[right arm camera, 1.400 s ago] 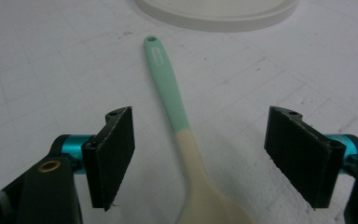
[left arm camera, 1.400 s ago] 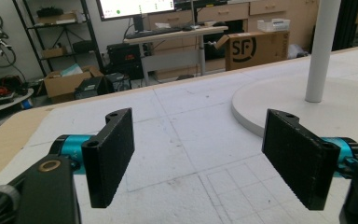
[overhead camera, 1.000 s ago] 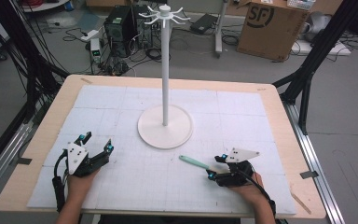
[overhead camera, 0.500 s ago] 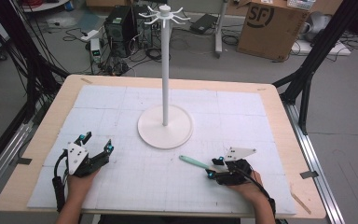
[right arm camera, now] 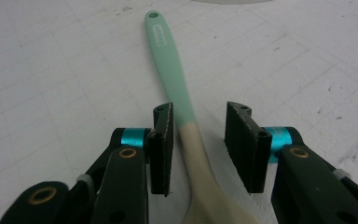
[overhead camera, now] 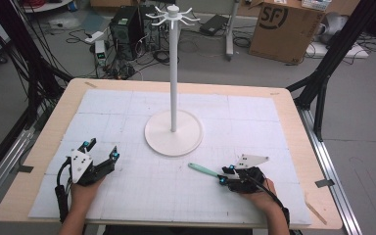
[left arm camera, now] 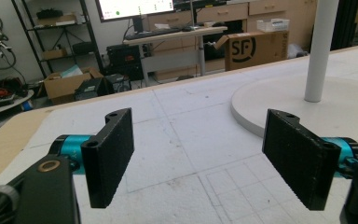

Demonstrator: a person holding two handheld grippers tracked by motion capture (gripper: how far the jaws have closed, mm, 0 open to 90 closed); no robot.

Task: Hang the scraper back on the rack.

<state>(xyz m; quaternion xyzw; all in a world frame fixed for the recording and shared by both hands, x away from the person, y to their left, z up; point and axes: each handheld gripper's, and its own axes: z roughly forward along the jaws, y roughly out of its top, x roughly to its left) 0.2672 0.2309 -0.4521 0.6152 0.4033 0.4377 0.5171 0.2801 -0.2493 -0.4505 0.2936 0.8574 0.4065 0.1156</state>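
On the near right part of the bench point(overhead camera: 293, 127), we find a spoon point(right arm camera: 172, 70) with a mint-green handle and a pale wooden lower half lying flat on the white gridded mat point(overhead camera: 127, 196). Its handle end points toward the round base of the white stand point(overhead camera: 174, 132), close to that base but apart from it.

We note the right gripper point(right arm camera: 198, 142) straddling the spoon where green meets wood. Its jaws have just been closing, with the spoon between them, yet gaps remain on both sides and neither pad presses on it. The spoon sits nearer the left pad than the right.

We record the left gripper point(left arm camera: 205, 158) resting on the mat at the near left, jaws wide apart with nothing between them.

Our concerns: because the spoon lies off-centre, one pad would likely meet it first and push or swivel it across the mat. The handle is thin and lies low, so the pads could close above it and miss. A grip taken this far from the handle end may let the spoon droop or twist when lifted.
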